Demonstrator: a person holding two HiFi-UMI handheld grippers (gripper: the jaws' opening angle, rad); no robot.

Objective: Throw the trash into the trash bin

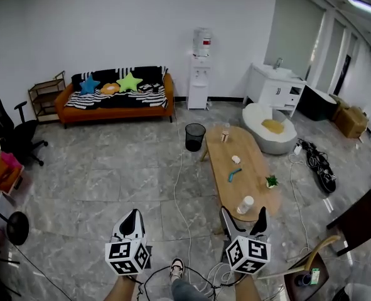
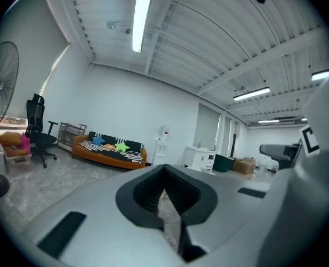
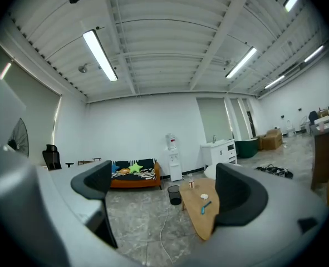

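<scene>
The black mesh trash bin (image 1: pixel 195 137) stands on the floor at the far left end of the oval wooden table (image 1: pixel 258 168). On the table lie a crumpled white paper (image 1: pixel 235 159), a blue strip (image 1: pixel 234 174), a small green piece (image 1: pixel 272 181), a white cup (image 1: pixel 245 204) and a small bottle (image 1: pixel 225 133). My left gripper (image 1: pixel 133 216) is shut and empty, over the floor left of the table. My right gripper (image 1: pixel 243 218) is open and empty at the table's near end. In the right gripper view the bin (image 3: pixel 175 194) and table (image 3: pixel 197 213) show between its jaws (image 3: pixel 164 189). The left gripper (image 2: pixel 165 196) faces the room.
A cable (image 1: pixel 182 205) runs across the floor from the bin towards me. An orange sofa (image 1: pixel 116 99), a water dispenser (image 1: pixel 200 68) and a white sink cabinet (image 1: pixel 274 88) line the far wall. A beanbag (image 1: pixel 270 127) lies beyond the table, an office chair (image 1: pixel 9 133) at left.
</scene>
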